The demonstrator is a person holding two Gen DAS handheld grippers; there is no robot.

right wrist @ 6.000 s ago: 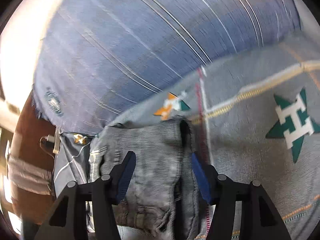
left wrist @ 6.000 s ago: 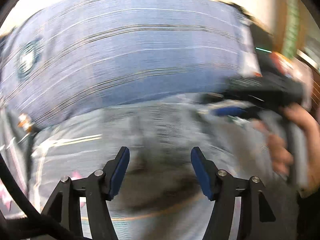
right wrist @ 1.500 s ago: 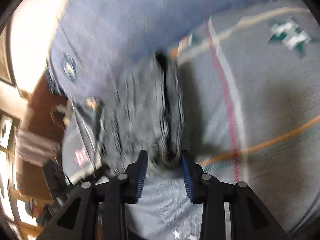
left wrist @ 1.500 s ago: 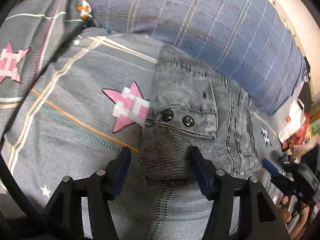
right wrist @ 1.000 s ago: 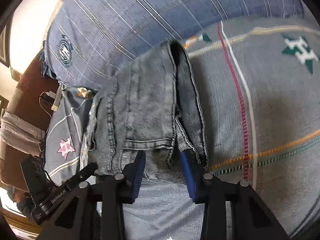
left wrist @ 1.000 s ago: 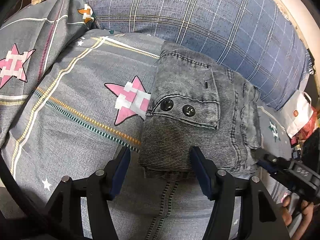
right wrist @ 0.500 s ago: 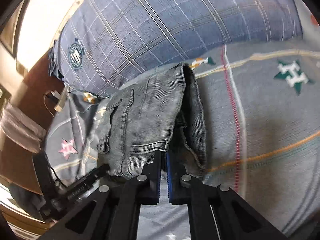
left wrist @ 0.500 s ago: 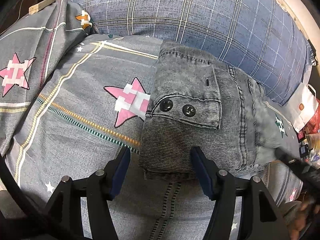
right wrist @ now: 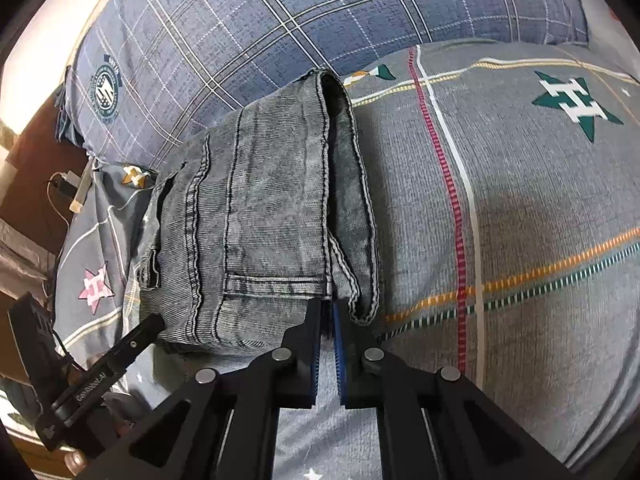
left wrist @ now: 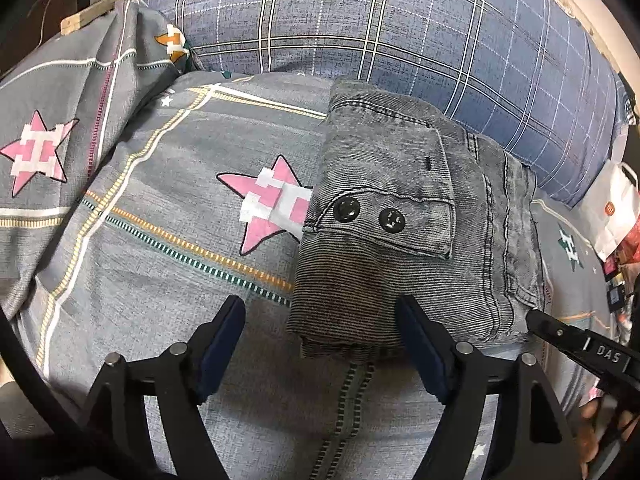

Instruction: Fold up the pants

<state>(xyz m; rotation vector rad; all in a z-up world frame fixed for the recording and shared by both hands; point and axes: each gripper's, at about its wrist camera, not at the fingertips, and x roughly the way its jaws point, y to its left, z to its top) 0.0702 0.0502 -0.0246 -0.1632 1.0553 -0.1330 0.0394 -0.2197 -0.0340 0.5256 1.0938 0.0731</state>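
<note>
the bed [left wrist: 168, 280], spread with a grey star-printed cover, fills everything below and around both tools, and a blue plaid pillow [left wrist: 400, 28] bulks up beyond them, probably serving as a backstop the bundle was pushed toward. the pants [left wrist: 400, 216], grey denim, lie just ahead of the left hand-held gripper [left wrist: 320, 344] as a compact folded block with two dark snaps [left wrist: 368, 216] facing up on a flap, so the fold looks nearly or fully done. the near edge of the block sits between the left tool's blue pads [left wrist: 222, 338] without either pad pressing it; its jaws are spreading wider, which reads as a release rather than a grab. the right hand-held gripper [right wrist: 326, 320] has its pads nearly pressed together, opening only a touch, right at the near hem of the pants [right wrist: 260, 220] beside the stacked leg layers; whether a thin lip of cloth is pinched there i cannot tell, as the tips meet at the fabric edge.

against a second ago, the right jaws stood apart around that hem and have since come together, the left jaws have widened, and the bundle itself lies in much the same place, its top flap unchanged.
</note>
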